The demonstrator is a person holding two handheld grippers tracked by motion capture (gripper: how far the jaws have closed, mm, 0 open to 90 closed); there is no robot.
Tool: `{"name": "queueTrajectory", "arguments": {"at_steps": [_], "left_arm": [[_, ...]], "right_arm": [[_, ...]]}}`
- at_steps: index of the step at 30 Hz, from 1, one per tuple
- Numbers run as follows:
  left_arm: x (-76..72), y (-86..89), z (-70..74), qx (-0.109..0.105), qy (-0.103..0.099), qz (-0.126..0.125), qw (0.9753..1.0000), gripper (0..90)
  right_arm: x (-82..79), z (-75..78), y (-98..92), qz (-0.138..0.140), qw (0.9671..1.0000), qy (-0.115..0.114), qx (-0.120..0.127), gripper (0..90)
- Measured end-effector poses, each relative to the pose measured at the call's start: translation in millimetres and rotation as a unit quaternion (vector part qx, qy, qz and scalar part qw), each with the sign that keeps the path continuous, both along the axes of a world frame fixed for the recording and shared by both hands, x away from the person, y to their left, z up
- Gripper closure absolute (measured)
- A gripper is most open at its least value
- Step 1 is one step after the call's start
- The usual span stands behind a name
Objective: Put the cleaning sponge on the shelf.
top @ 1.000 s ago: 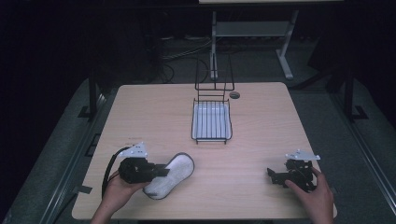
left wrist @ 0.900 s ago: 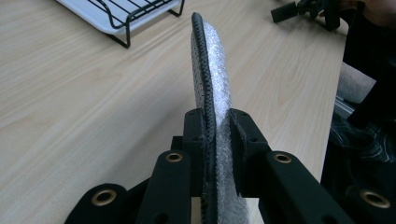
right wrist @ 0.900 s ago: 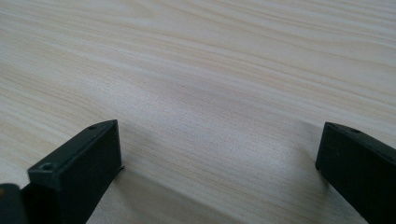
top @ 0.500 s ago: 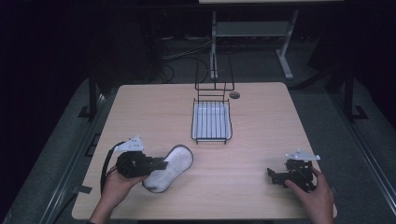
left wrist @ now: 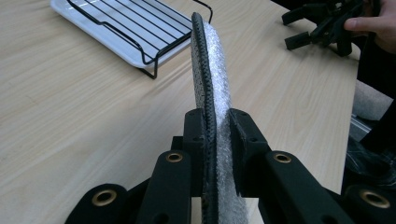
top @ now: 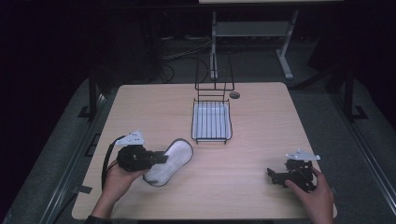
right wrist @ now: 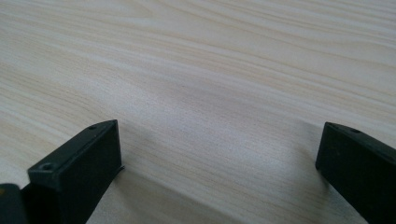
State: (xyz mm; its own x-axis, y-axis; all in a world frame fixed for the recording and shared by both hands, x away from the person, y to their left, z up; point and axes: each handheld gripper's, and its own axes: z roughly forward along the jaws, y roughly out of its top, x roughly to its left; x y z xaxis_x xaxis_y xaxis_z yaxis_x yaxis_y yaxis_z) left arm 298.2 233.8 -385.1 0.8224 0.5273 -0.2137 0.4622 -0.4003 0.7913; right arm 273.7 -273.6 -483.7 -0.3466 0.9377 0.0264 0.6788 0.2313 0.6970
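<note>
Two hands come in from the bottom of the high view: our left gripper (top: 161,158) points right over the bench (top: 261,130), its jaws on the heel end of a grey insole (top: 170,161) near the wire rack (top: 211,122); our right gripper (top: 273,175) rests low at the right. In the left gripper view, the jaws are clamped on the insole, held on edge. In the right gripper view, the jaws stand wide apart over bare bench, holding nothing.

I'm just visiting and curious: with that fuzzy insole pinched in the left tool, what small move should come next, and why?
Probably carry the white fuzzy shoe insole, clamped on edge in the left tool, toward the black wire rack; it stands apart, slots vacant.
</note>
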Motion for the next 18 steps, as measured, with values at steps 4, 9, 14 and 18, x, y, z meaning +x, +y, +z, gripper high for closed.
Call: {"name": "queueTrajectory", "arguments": {"at_steps": [4, 9, 14, 18], "left_arm": [[3.6, -0.7, 2.7, -0.002, -0.003, 0.005, 1.0, 77.8], [9.3, -2.7, 5.7, -0.001, -0.008, 0.006, 0.9999, 77.8], [17.8, -4.8, 8.2, 0.0, -0.009, 0.009, 0.9999, 78.0], [25.4, -6.1, 10.8, -0.006, -0.01, 0.013, 0.9999, 78.1]], "right_arm": [[0.0, 0.0, 0.0, 0.0, 1.0, 0.0, 0.0, 0.0], [0.0, 0.0, 0.0, 0.0, 1.0, 0.0, 0.0, 0.0], [0.0, 0.0, 0.0, 0.0, 1.0, 0.0, 0.0, 0.0], [0.0, 0.0, 0.0, 0.0, 1.0, 0.0, 0.0, 0.0]]}}
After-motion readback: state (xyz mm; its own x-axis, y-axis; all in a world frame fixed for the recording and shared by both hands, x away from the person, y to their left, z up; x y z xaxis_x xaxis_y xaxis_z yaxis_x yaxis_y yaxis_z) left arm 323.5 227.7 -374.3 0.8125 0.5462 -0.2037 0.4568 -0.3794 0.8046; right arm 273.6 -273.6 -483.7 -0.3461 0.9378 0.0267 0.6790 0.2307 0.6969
